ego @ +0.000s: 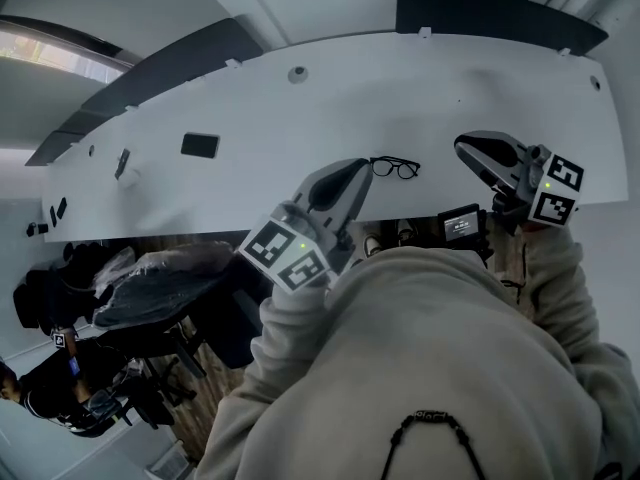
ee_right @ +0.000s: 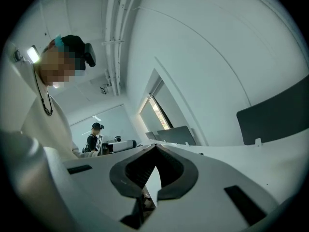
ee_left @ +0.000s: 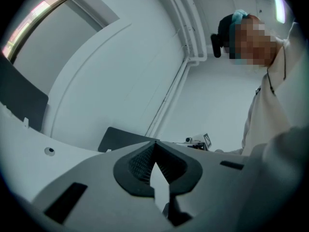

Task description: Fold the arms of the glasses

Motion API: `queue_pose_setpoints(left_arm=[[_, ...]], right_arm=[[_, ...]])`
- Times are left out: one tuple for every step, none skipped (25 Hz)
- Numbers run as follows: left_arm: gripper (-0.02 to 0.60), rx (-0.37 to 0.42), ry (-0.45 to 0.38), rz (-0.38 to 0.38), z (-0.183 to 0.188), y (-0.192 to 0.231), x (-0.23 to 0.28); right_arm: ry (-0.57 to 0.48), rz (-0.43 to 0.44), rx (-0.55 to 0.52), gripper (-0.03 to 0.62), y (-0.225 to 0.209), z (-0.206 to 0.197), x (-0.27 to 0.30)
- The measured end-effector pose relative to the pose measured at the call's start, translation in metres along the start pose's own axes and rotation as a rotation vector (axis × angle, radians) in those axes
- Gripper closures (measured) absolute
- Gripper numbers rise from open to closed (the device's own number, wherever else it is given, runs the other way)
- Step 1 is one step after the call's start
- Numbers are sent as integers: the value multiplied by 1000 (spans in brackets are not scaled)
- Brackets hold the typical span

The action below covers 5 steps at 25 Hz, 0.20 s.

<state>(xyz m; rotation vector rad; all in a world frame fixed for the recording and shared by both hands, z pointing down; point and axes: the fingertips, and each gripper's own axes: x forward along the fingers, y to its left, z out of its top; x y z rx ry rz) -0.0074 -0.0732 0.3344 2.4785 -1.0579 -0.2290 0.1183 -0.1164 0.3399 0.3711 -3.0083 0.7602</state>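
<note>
We find the black-framed glasses [ego: 395, 168] lying on the white surface [ego: 420, 88], close to its near edge and roughly midway along it. They are too small in the head view to tell how the arms are set. The left tongs [ego: 352, 173] are held over the near edge, the tip just beside the left end of the glasses as seen from above. We cannot tell whether they touch. In the left gripper view the jaws are clenched tip to tip with nothing between them. The right tongs [ego: 468, 150] are held over the same edge, apart from the glasses on their right side. They too are clenched on nothing. A flat black device [ego: 200, 145] lies further left on the surface, well apart from the glasses. A dark panel [ego: 500, 16] stands along the far edge.
</note>
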Motion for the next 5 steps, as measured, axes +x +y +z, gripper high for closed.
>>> queue_pose_setpoints(left_arm=[[577,-4,-2,-3,1,1,0],[576,-5,-3,-6,1,1,-1],[576,-4,-3,-9,2,2,-2],[577,-1,-2,-12,3,2,-2],[576,1,-1,-14,3,2,-2]], right_arm=[[11,-3,-3,574,0,-3,1],[20,-6,-3,574,-1,-6,3],[26,-9,-2,574,-1,-8,4],[31,-11,-2,574,-1,-9,5],[36,-14,-2,574,0,-11,6]])
